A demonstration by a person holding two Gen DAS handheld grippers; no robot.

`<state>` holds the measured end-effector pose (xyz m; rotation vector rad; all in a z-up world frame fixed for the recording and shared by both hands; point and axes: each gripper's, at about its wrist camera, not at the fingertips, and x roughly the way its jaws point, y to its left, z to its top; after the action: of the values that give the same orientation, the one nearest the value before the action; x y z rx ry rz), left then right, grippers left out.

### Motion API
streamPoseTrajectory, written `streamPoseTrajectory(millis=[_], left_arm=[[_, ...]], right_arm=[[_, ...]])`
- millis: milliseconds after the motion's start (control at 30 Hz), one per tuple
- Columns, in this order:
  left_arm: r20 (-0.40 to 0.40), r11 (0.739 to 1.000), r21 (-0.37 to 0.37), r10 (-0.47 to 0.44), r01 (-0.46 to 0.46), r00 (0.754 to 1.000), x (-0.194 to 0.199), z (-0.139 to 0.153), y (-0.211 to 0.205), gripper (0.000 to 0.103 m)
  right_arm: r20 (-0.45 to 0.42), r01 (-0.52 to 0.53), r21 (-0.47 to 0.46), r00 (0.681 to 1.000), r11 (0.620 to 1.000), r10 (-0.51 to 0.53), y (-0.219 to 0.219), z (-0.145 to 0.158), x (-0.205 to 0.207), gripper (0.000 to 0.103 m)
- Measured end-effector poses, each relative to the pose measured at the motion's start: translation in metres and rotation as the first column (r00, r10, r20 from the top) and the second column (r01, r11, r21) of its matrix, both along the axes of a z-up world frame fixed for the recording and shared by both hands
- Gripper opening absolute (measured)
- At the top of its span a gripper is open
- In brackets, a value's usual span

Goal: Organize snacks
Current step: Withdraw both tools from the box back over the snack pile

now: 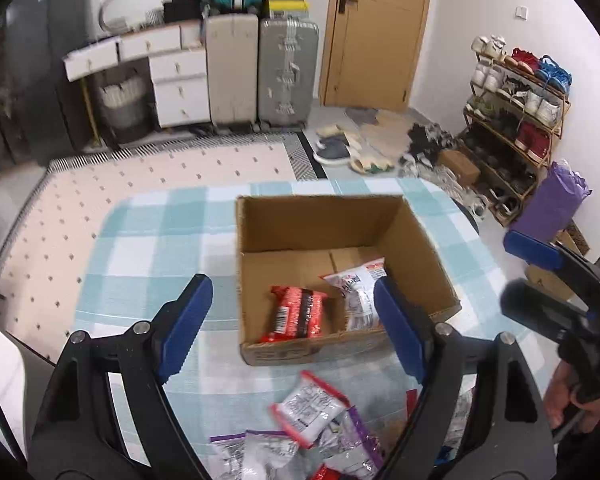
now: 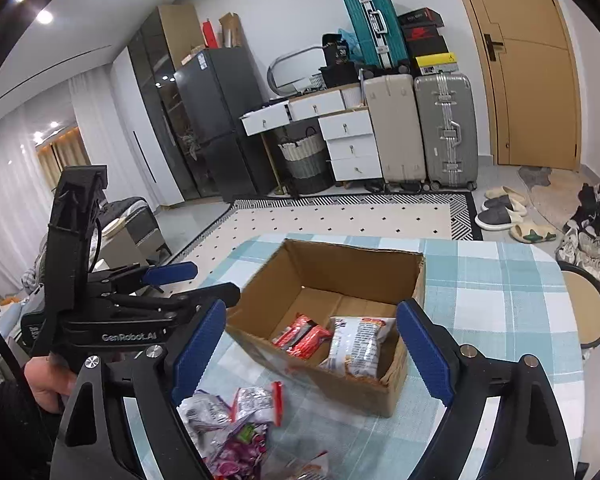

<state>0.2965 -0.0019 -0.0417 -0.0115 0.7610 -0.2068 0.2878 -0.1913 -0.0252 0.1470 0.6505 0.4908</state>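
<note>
An open cardboard box [image 1: 416,240] [image 2: 332,264] stands on the checked tablecloth. Inside lie a red snack pack [image 1: 298,314] [image 2: 302,336] and a white snack bag [image 1: 358,296] [image 2: 358,346]. A pile of loose snack packets [image 1: 312,420] [image 2: 236,420] lies on the cloth in front of the box. My left gripper [image 1: 292,328] is open and empty, above the box's near wall. My right gripper [image 2: 312,352] is open and empty, above the near side of the box. The left gripper also shows at the left of the right wrist view [image 2: 172,280].
The table [image 1: 148,240] [image 2: 500,300] is round with a blue and white cloth. A stool [image 2: 584,312] stands at its right. Beyond are a dotted rug, suitcases, white drawers, a fridge, a door and a shoe rack [image 1: 516,120].
</note>
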Motion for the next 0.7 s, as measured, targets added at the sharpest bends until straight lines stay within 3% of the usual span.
streamPoseTrajectory(millis=[267, 400, 700], left_arm=[[0.057, 0.999, -0.035, 0.031, -0.029, 0.998, -0.053, 0.023, 0.016, 0.087], [0.084, 0.998, -0.044, 0.041, -0.037, 0.996, -0.087, 0.032, 0.02, 0.102], [0.152, 0.996, -0.057, 0.071, -0.063, 0.986, -0.16, 0.035, 0.031, 0.102]], right_arm=[[0.061, 0.002, 0.013, 0.998, 1.0, -0.003, 0.007, 0.018, -0.055, 0.092], [0.085, 0.004, 0.014, 0.996, 1.0, -0.005, 0.01, 0.023, -0.079, 0.092], [0.107, 0.021, 0.048, 0.994, 0.999, -0.026, 0.003, 0.013, -0.131, 0.102]])
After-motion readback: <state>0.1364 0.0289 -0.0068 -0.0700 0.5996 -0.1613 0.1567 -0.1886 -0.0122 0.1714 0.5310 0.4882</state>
